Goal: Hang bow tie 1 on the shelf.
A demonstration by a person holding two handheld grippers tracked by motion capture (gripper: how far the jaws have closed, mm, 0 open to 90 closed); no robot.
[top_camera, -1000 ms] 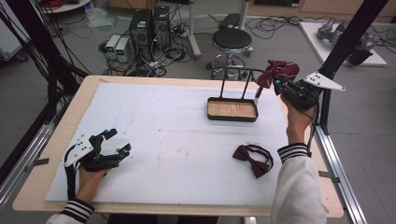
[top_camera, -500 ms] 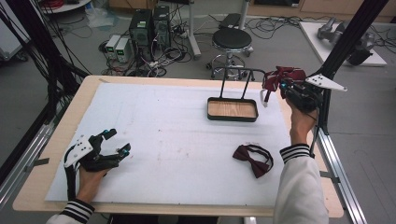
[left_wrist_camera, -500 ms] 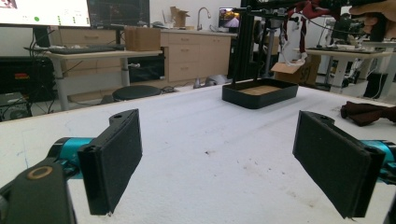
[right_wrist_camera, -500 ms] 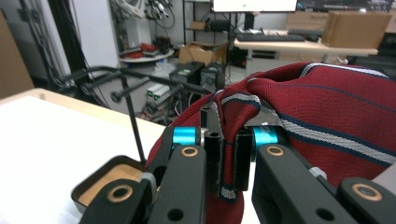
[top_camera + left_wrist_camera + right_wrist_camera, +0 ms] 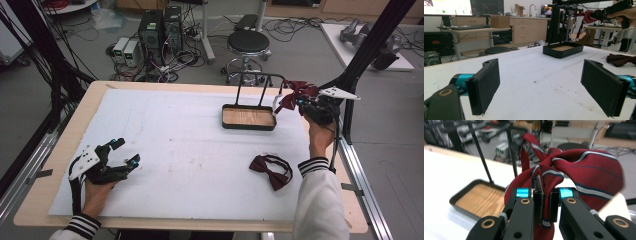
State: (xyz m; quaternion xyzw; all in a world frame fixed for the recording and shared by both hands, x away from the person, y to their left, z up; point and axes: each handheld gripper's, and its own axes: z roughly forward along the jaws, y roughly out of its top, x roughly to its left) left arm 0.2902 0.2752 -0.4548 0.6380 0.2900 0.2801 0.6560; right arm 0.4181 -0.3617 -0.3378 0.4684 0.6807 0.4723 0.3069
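Observation:
My right gripper (image 5: 305, 102) (image 5: 545, 206) is shut on a red bow tie with white and dark stripes (image 5: 296, 93) (image 5: 576, 167), held in the air just right of the black rack's top bar (image 5: 260, 76). Below it stands the rack's black tray with a wooden floor (image 5: 248, 118) (image 5: 477, 198) (image 5: 563, 49). A second, plain dark red bow tie (image 5: 271, 169) (image 5: 620, 59) lies on the white mat toward the front right. My left gripper (image 5: 125, 152) (image 5: 544, 87) rests on the mat at the front left, jaws wide open with nothing between them.
A white mat (image 5: 185, 150) covers the wooden table (image 5: 60, 150). Black frame posts (image 5: 360, 70) rise at the table's right and left sides. A stool (image 5: 248, 42) and computer boxes (image 5: 160, 25) stand on the floor behind the table.
My right gripper has come down a little with the striped bow tie, closer to the rack's right end. The left gripper has stayed where it was.

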